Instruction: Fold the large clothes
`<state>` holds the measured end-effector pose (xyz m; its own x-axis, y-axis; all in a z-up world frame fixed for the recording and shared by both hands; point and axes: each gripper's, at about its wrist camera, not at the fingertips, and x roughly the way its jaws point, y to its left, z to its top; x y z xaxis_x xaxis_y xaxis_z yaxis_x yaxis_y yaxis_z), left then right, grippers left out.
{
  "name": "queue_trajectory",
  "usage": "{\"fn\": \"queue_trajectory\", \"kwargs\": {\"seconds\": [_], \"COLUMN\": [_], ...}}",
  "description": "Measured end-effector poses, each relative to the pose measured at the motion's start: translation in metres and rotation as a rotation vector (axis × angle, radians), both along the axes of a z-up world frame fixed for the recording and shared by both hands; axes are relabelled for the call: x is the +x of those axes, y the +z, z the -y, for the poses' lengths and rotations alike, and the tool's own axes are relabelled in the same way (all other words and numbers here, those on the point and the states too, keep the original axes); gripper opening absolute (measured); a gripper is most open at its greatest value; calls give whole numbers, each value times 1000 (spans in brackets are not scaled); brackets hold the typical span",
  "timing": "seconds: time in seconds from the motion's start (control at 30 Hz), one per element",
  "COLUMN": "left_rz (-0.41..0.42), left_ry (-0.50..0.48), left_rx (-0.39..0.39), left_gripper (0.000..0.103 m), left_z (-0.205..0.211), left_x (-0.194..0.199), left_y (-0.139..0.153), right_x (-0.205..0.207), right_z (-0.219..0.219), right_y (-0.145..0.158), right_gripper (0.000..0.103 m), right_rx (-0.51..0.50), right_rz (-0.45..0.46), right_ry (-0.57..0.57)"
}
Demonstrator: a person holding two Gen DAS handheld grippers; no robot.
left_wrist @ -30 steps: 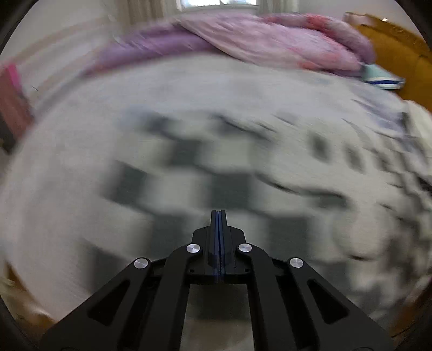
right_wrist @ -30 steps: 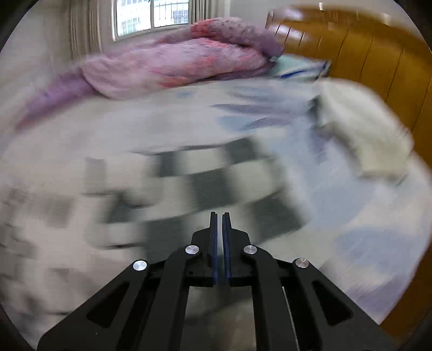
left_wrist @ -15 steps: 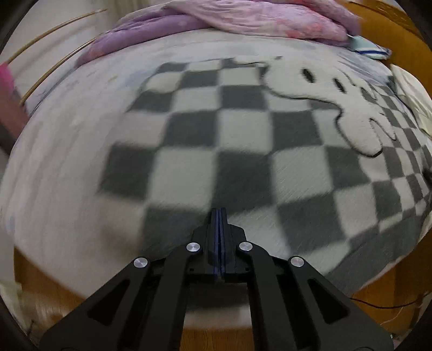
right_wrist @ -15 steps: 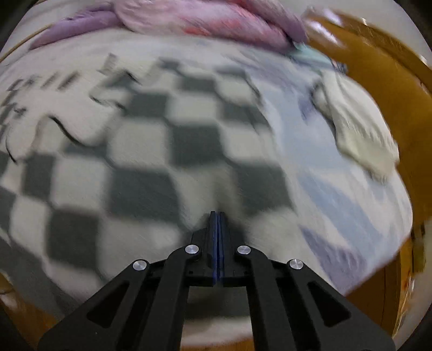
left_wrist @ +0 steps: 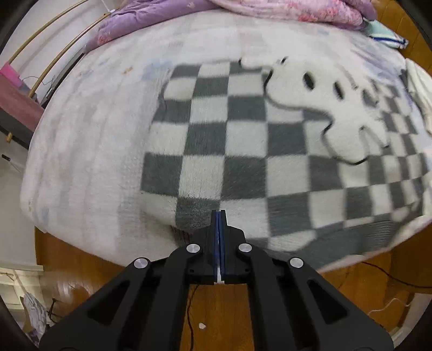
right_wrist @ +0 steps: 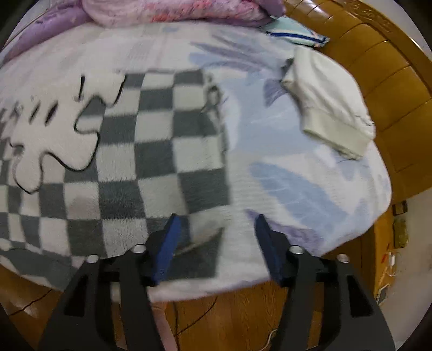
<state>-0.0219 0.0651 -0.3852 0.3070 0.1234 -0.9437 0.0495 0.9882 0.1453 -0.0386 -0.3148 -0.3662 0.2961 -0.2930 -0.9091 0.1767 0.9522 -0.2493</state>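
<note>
Checkered fleece sweater point(left_wrist: 243, 151) lay flat across the bed point(left_wrist: 81, 162), its hem by the near edge. Left gripper point(left_wrist: 219, 216) was pinched together, empty; right gripper point(right_wrist: 216, 224) had just spread apart, holding nothing. One-sided lifting risked a crooked fold.

A bedroom in a home is showing here: a bed point(left_wrist: 81, 167) in pale printed sheets is filling both views, with a pink and purple quilt point(left_wrist: 283, 10) bunching at its far side, a padded wooden headboard point(right_wrist: 383, 81) curving along one side, and a wood floor point(left_wrist: 351, 291) with loose cables running underneath.
</note>
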Motion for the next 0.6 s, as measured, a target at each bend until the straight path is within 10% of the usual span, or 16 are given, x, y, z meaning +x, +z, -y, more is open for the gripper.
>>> {"fn": "queue_trajectory", "kwargs": {"seconds": [0.33,0.6], "left_rz": [58,134], "left_ry": [21,-31], "left_rx": [-74,-100], "left_gripper": [19,36], "left_z": [20,41], "left_x": [-28,-36], "left_y": [119,179], "right_x": [-30,-42], "right_z": [21,30], "right_y": [122,162], "right_gripper": [90,93], "right_rx": [119,194], "right_rz": [54,131], "right_ry": [-28,-23]}}
